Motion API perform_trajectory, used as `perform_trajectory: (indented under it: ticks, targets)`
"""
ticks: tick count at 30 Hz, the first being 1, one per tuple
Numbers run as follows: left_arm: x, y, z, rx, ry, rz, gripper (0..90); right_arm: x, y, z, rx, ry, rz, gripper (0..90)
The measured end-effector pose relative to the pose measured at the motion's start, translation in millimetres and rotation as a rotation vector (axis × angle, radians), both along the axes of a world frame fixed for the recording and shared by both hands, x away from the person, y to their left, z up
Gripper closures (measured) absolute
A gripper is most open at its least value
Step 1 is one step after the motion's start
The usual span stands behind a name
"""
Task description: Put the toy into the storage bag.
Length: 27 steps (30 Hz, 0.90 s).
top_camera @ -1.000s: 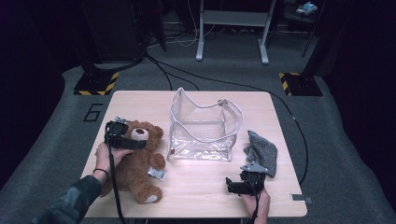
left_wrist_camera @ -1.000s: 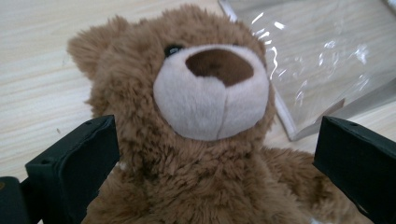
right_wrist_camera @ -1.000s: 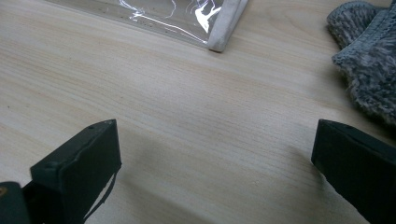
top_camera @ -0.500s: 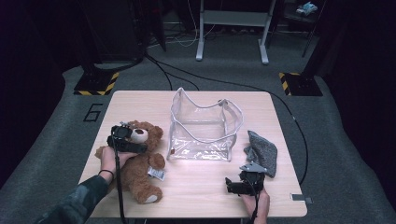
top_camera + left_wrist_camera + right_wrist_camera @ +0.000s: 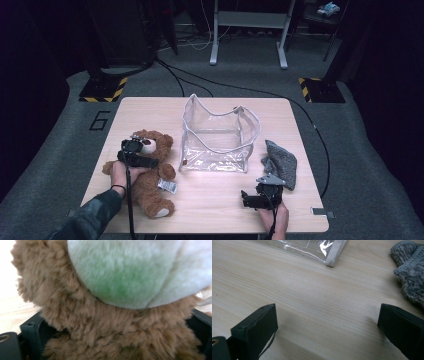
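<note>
Nearest the person's edge of the worktop [image 5: 215,200], the right claw [image 5: 246,199] lies low on the bare wood under the right hand [image 5: 274,216], its jaws standing wide apart with nothing between them; the right gripper view looks past them across pale wood grain (just a shadow under each jaw).

To the left, a dark-sleeved forearm leads up to the left hand [image 5: 119,172], which holds the left claw [image 5: 150,162] down over a brown teddy bear [image 5: 150,180]. The bear lies on its back on the left part of the worktop, feet toward the person and head toward the far side, with a white tag [image 5: 168,186] at its side. In the left gripper view the jaws stand on either side of the bear's neck, brown fur filling the space between them and its pale muzzle [image 5: 130,272] just above. The jaws have just been closing a little around it; whether the pads press the fur yet cannot be told.

On the right, just beyond the right claw, a grey knitted cloth [image 5: 281,162] lies crumpled.

Farther in, at the middle of the worktop, stands a clear plastic bag [image 5: 217,135] with white-trimmed edges, mouth open upward, just beside the bear's head.

Beyond the worktop, black cables [image 5: 210,85] run over grey carpet toward a metal stand [image 5: 247,30].
</note>
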<state>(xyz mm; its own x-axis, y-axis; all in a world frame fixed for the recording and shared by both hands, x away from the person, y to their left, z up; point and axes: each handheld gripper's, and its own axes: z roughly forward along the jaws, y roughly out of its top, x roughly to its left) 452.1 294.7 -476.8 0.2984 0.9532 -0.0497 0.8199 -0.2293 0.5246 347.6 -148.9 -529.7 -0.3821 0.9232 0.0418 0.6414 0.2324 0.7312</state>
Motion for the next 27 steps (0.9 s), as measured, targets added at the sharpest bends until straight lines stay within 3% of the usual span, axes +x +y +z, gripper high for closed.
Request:
perform_trajectory:
  ticks: [3, 8, 12, 16, 27]
  targets:
    - [-4.3, -0.1, -2.9, 0.001, -0.042, -0.003, 14.0, -0.1, -0.5, 0.0, -0.003, -0.001, 0.002, 2.7]
    - [-3.7, 3.7, -6.0, -0.025, -0.059, -0.014, 24.6, -0.2, -1.5, 0.2, -0.003, 0.001, 0.007, 3.5]
    - [-6.2, 4.6, -6.8, -0.017, -0.079, -0.034, 31.7, 0.1, -0.3, -0.1, -0.004, -0.003, 0.0, 3.8]
    - [-11.3, 5.5, -7.2, -0.021, -0.116, -0.037, 36.1, 0.7, -1.1, 0.0, -0.001, -0.003, -0.003, 4.3]
    - [-16.4, 11.7, 0.3, -0.05, -0.146, -0.066, 44.8, 0.7, -2.8, 0.1, 0.005, -0.005, 0.002, 5.3]
